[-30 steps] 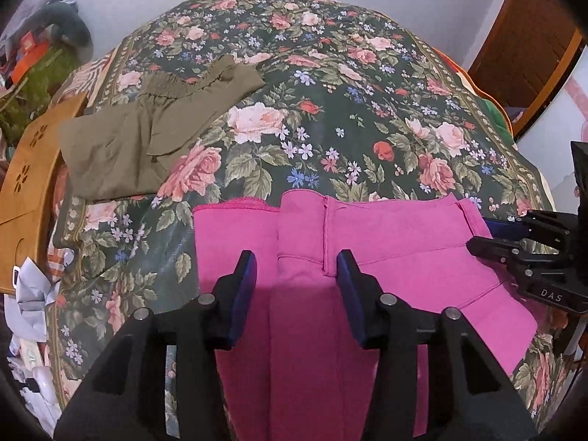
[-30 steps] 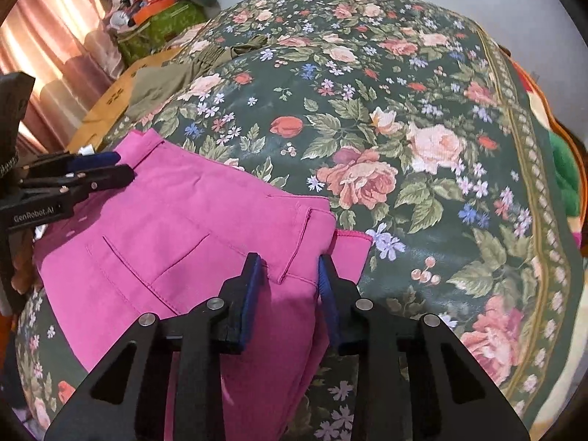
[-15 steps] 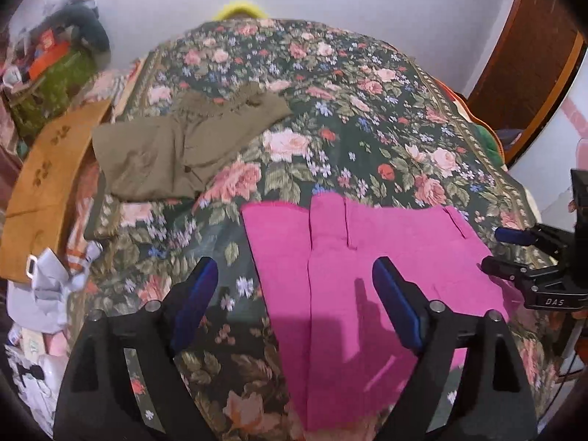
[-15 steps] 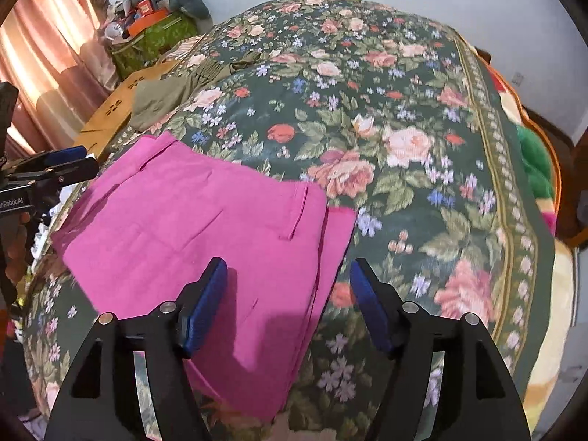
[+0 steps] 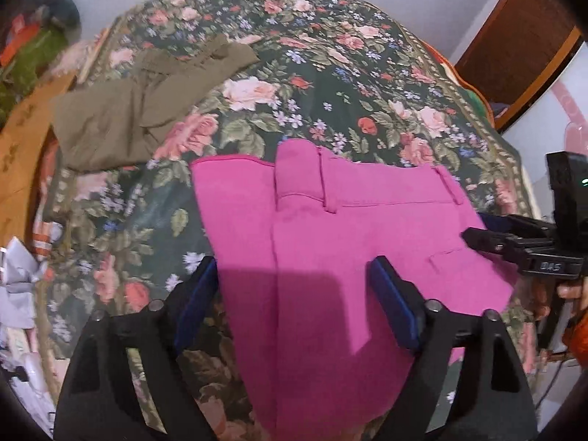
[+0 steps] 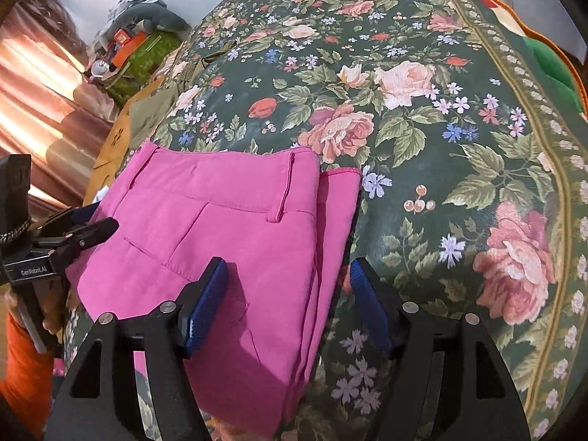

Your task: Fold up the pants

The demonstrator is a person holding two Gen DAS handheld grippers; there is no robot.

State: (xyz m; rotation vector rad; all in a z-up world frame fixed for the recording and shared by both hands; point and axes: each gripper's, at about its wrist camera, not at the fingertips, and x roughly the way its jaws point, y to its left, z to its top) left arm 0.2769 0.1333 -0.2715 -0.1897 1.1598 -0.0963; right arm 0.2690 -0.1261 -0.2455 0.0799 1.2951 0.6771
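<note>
Pink pants [image 5: 330,242] lie folded flat on the floral bedspread [image 5: 312,84], waistband toward the far side. They also show in the right wrist view [image 6: 220,228]. My left gripper [image 5: 297,301] is open and empty, hovering over the pants' near left part. My right gripper [image 6: 288,305] is open and empty over the pants' right folded edge. Each gripper shows at the side of the other's view, the right one [image 5: 514,242] and the left one [image 6: 73,239].
Olive-green pants [image 5: 147,106] lie at the bed's far left. A wooden board [image 5: 22,147] and clutter [image 6: 139,51] sit beyond the bed's left edge. A brown door [image 5: 514,36] is at far right. A curtain [image 6: 40,110] hangs on the left.
Both grippers opened, let go of the pink pants and lifted back. In the last half second they have come down closer over the pants again.
</note>
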